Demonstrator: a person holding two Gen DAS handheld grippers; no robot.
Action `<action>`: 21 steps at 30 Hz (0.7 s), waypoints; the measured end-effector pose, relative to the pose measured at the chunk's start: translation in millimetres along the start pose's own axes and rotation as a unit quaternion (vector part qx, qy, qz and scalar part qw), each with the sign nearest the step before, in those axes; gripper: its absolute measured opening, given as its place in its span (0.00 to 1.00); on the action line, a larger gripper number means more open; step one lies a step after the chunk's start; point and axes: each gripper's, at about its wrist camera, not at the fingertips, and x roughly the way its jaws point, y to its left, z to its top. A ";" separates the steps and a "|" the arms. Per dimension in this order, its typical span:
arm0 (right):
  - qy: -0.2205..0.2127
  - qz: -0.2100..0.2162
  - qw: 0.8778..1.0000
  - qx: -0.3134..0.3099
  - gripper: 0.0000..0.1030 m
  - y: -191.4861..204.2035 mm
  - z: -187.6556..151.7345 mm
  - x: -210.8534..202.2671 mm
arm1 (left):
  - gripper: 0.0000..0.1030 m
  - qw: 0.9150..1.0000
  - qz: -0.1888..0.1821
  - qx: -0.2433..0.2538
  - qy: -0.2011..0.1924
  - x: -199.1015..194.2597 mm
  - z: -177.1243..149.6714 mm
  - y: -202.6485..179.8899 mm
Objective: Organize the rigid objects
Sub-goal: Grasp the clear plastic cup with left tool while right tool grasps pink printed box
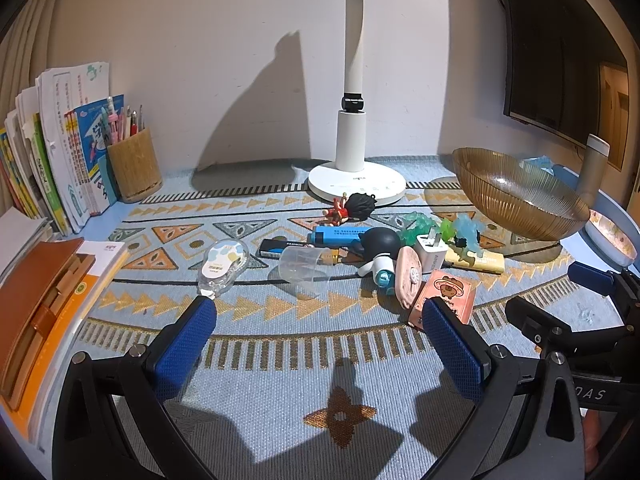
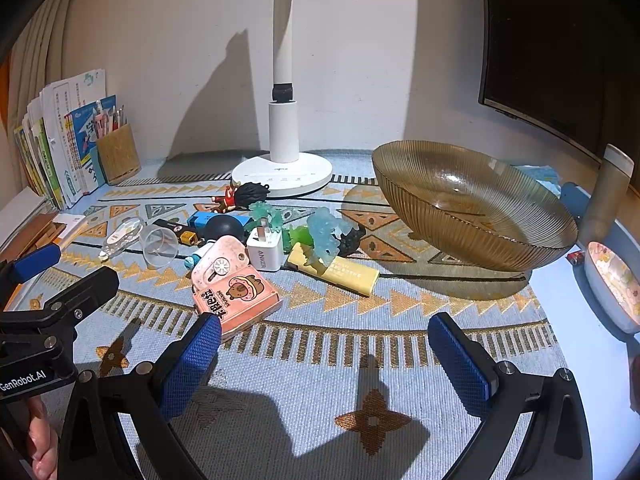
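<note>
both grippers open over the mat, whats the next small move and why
Probably ease the right gripper forward and left onto the pink box: it is the nearest loose item, lying just beyond that gripper's left finger, and the amber bowl to its right is empty. The left gripper holds nothing.

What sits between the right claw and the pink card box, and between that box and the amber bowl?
Nothing visible blocks the open right claw from the pink card box; only bare mat lies between. Toward the amber bowl, the yellow bar lies across the low path, so lift over it.
</note>
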 end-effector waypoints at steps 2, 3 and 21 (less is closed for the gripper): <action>0.000 0.000 1.000 0.000 1.00 0.2 0.1 0.2 | 0.99 1.000 -0.002 -0.002 0.001 0.1 0.2 0.7; 0.000 0.001 1.000 0.000 1.00 1.0 -0.2 -0.1 | 0.99 1.000 -0.003 -0.004 0.001 0.1 0.1 1.4; 0.102 0.039 0.994 0.016 1.00 6.5 3.3 25.8 | 0.99 0.985 -0.057 -0.108 0.124 29.7 8.2 74.7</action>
